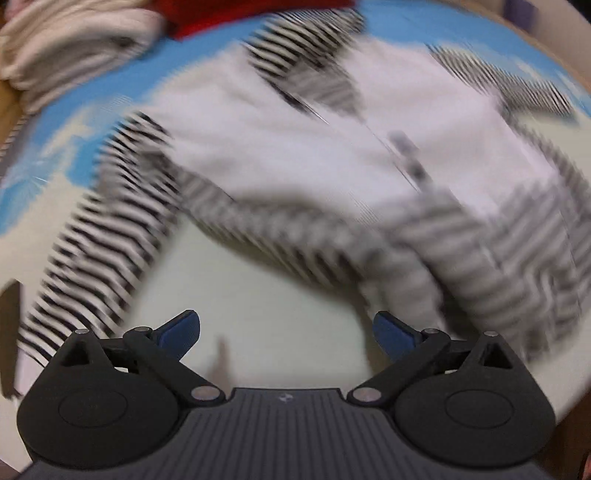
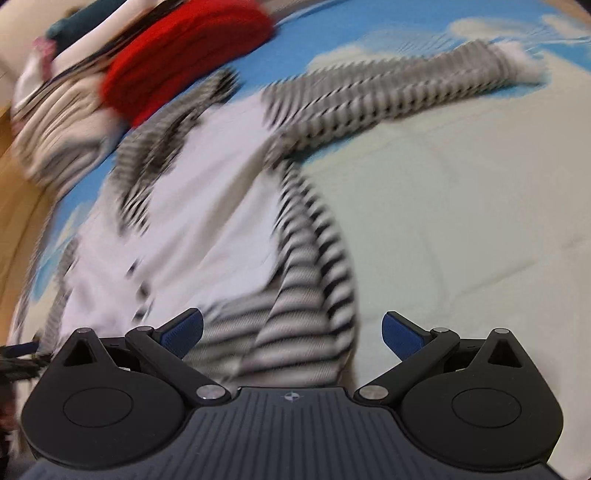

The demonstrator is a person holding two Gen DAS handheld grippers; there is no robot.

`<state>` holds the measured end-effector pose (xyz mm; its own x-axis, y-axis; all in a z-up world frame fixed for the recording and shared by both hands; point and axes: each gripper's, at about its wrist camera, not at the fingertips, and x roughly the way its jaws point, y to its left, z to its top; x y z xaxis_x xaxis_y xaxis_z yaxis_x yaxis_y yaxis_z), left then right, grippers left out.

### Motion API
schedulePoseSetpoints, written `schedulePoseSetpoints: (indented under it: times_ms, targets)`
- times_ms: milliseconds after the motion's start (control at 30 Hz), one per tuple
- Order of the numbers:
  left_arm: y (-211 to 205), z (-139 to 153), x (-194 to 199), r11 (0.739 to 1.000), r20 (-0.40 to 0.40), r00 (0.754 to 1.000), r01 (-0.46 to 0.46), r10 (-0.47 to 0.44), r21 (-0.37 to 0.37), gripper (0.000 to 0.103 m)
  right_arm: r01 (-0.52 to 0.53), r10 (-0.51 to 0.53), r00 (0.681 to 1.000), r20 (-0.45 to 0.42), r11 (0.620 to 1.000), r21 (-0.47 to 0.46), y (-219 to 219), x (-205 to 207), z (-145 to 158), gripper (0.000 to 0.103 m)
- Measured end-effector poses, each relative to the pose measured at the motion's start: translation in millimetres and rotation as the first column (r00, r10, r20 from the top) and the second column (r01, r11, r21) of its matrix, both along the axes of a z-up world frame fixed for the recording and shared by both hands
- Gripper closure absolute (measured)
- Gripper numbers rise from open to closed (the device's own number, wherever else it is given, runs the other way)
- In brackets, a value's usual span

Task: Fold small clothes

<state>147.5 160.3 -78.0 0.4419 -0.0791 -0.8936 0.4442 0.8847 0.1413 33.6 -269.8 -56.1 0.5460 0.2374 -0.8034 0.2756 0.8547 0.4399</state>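
Note:
A small white garment (image 1: 303, 147) with black-and-white striped sleeves and hem lies spread on a blue and cream bedcover (image 1: 258, 314). Both views are motion-blurred. My left gripper (image 1: 286, 332) is open and empty, above bare cover just short of the striped hem (image 1: 295, 236). In the right wrist view the same garment (image 2: 192, 221) lies ahead, one striped sleeve (image 2: 406, 85) stretched to the upper right. My right gripper (image 2: 291, 332) is open, its jaws wide over the striped lower edge (image 2: 295, 314), holding nothing.
A pile of other clothes sits at the far left: a red item (image 2: 184, 59), a cream and striped item (image 2: 59, 125) and a dark teal one (image 2: 81, 26). A wooden edge (image 2: 18, 229) runs along the left. Cream bedcover (image 2: 461, 240) lies to the right.

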Motion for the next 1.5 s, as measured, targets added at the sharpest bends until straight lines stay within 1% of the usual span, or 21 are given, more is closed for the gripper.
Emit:
schedulePoseSetpoints:
  times_ms: [100,133,167,200,233,267,400,500,567,633,667,733,800,900,1033,1200,1233,1300,1367,1433,1500]
  targets:
    - [-16.5,-22.5,-27.4,0.999,-0.07,0.997,0.034,-0.034,-0.003,0.003,-0.115,0.118,0.988,-0.105,0.993,0.035,9.6,-2.1,-11.9,0.002]
    - [-21.1,-26.6,-29.9,0.998,-0.113,0.992,0.052,-0.055,-0.028,0.015,-0.146,0.158,0.976,-0.149,0.985,0.087,12.0,-1.7,-19.2,0.007]
    - [-24.5,-28.8,-29.8,0.997,-0.154,0.986,0.055,-0.064,-0.063,0.029,-0.167,0.189,0.966,-0.177,0.977,0.132,14.8,-0.8,-25.2,0.036]
    - [-28.3,-25.3,-31.4,0.992,-0.181,0.981,0.053,-0.073,-0.114,0.056,-0.188,0.213,0.96,-0.183,0.972,0.143,19.9,0.7,-27.7,0.068]
    - [-31.0,-19.0,-31.2,0.984,-0.186,0.978,0.064,-0.095,-0.168,0.074,-0.208,0.225,0.963,-0.152,0.971,0.119,25.4,1.7,-24.8,0.078]
    - [-32.8,-9.4,-28.5,0.97,-0.172,0.98,0.058,-0.1,-0.234,0.074,-0.218,0.227,0.969,-0.1,0.972,0.091,30.6,4.7,-17.5,0.085]
    - [-34.2,24.7,2.9,0.928,-0.021,0.999,-0.045,0.04,-0.37,0.074,-0.113,0.084,0.983,0.16,0.977,0.181,29.6,33.2,18.0,0.089]
    - [-24.1,29.9,44.3,0.885,0.075,0.971,-0.174,0.228,-0.431,0.074,-0.026,-0.034,0.962,0.27,0.976,0.215,30.3,61.9,27.1,0.089]
    - [-15.1,18.4,58.1,0.869,0.074,0.947,-0.253,0.312,-0.426,0.074,0.042,-0.107,0.952,0.287,0.974,0.224,32.1,78.3,22.2,0.089]
    - [-9.8,6.0,63.7,0.846,-0.026,0.945,-0.303,0.325,-0.439,0.073,0.069,-0.14,0.951,0.275,0.965,0.254,34.7,92.4,16.3,0.09]
    - [-10.3,8.7,63.0,0.839,-0.057,0.95,-0.299,0.308,-0.454,0.07,0.079,-0.152,0.948,0.281,0.963,0.256,34.9,98.5,16.2,0.09]
    - [-14.3,23.4,53.2,0.855,-0.007,0.971,-0.215,0.241,-0.472,0.026,0.104,-0.175,0.94,0.294,0.965,0.24,32.3,109.2,16.8,0.09]
    - [-17.5,36.2,34.7,0.886,0.082,0.975,-0.15,0.205,-0.439,0.002,0.159,-0.22,0.938,0.268,0.96,0.232,23.9,121.6,10.6,0.09]
    - [-19.7,42.8,4.6,0.932,0.181,0.983,0.034,0.034,-0.36,0.001,0.262,-0.322,0.929,0.181,0.921,0.288,2.9,125.6,-9.3,0.09]
    - [-38.5,23.8,-24.2,0.936,0.222,0.945,0.287,-0.242,-0.204,0.001,0.342,-0.392,0.914,0.105,0.883,0.321,-5.9,122.3,-27.3,0.09]
    - [-80.3,-16.1,-32.7,0.924,0.15,0.915,0.382,-0.373,-0.03,0.001,0.324,-0.371,0.92,0.127,0.901,0.288,10.8,124.1,-20.5,0.089]
    - [-87.9,-21.4,-27.4,0.928,0.141,0.919,0.373,-0.368,-0.01,0.01,0.321,-0.37,0.92,0.131,0.902,0.29,10.6,124.1,-18.1,0.089]
    - [-93.8,-21.4,-8.5,0.957,0.149,0.948,0.289,-0.282,-0.026,0.032,0.323,-0.376,0.916,0.138,0.897,0.303,10.1,123.5,-15.0,0.089]
    - [-77.3,-7.5,21.7,0.975,0.121,0.99,0.09,-0.066,-0.202,0.031,0.338,-0.414,0.897,0.152,0.868,0.364,0.0,116.5,-9.6,0.089]
    - [-46.8,2.6,49.1,0.917,0.082,0.976,-0.158,0.201,-0.365,0.023,0.391,-0.484,0.862,0.148,0.822,0.413,-12.6,110.0,-7.9,0.084]
    - [-23.1,1.3,69.8,0.844,0.001,0.934,-0.322,0.357,-0.429,0.02,0.437,-0.526,0.84,0.131,0.8,0.41,-20.7,105.7,-8.7,0.082]
